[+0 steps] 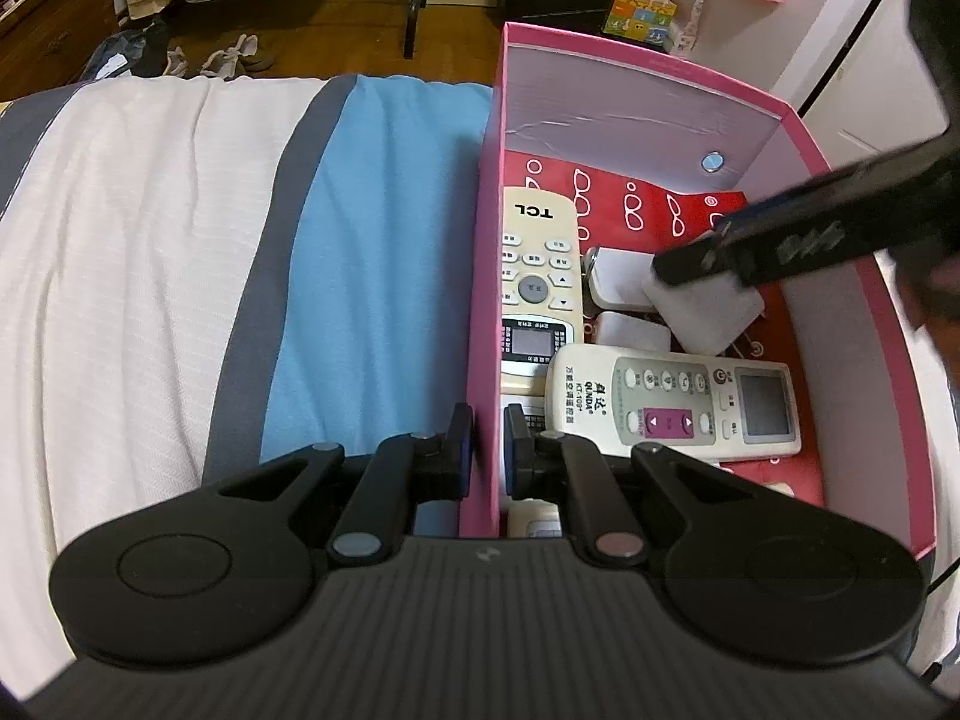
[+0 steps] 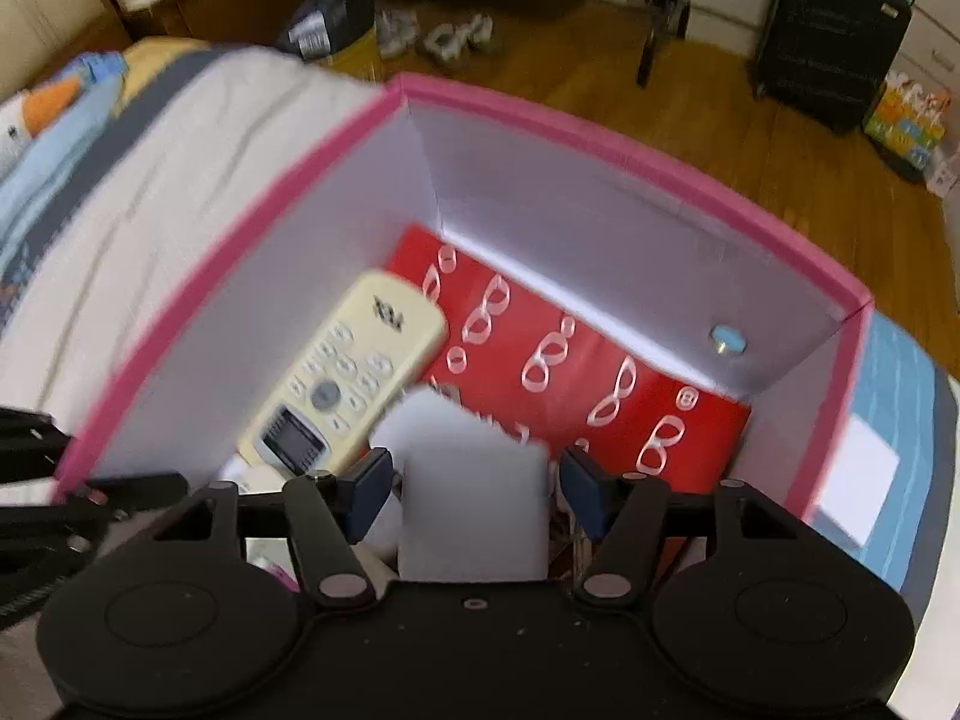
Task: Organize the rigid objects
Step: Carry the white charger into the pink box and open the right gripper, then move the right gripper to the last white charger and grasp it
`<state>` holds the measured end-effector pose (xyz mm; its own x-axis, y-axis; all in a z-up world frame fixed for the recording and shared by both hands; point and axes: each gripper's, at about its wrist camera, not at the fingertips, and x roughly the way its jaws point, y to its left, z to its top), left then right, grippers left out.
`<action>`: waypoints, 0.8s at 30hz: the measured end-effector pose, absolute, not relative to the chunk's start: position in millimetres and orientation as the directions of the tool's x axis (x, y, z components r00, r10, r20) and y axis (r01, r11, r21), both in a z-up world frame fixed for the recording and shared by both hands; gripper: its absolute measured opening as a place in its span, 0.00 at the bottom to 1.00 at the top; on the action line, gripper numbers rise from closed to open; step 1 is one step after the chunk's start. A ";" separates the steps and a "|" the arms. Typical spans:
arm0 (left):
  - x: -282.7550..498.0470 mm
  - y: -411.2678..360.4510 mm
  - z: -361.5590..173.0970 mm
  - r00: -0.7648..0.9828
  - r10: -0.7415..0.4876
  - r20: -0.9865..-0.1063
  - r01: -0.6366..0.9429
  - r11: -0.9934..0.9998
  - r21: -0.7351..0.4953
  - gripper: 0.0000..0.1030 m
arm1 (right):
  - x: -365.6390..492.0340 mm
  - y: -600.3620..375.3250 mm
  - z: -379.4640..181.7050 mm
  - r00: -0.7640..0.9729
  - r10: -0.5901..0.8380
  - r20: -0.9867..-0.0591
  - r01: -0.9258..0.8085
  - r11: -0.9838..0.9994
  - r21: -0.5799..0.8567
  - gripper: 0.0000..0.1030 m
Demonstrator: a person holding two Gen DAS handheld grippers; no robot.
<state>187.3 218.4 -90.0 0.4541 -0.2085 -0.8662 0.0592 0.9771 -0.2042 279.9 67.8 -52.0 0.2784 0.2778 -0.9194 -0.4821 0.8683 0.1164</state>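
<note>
Left wrist: left gripper [image 1: 487,450] jaws pinching pink box [image 1: 485,276] wall | right gripper [image 2: 475,489] jaws spread around white block [image 2: 474,510]

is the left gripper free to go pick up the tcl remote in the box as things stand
Probably not yet: the left gripper is shut on the pink box wall. The TCL remote lies just inside, uncovered, so letting go would leave the way open.

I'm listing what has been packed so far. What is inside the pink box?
Inside the pink box: a TCL remote, a second white remote, white blocks and a red patterned sheet lining the bottom. More items underneath are mostly covered.
</note>
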 end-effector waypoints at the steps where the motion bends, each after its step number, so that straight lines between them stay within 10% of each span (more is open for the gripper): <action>1: 187.6 218.5 -90.0 0.453 -0.209 -0.867 0.060 0.977 -0.205 0.08 | 277.9 65.0 -43.0 0.292 0.298 -0.909 -0.484 0.866 0.128 0.65; 11: 187.6 214.9 -90.1 0.447 -0.203 -0.871 0.082 0.979 -0.185 0.12 | 240.3 -0.9 35.1 0.468 0.466 -0.751 -0.465 0.852 0.238 0.68; 24: 190.5 205.7 -92.6 0.426 -0.176 -0.888 0.082 0.984 -0.156 0.15 | 248.4 -112.7 -15.9 0.474 0.392 -0.788 -0.149 0.918 0.367 0.69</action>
<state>190.5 205.7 -92.6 0.4259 -0.1758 -0.8875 0.0815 0.9844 -0.1559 248.4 -112.7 -15.9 0.4739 0.3924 -0.7884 -0.1490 0.9181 0.3674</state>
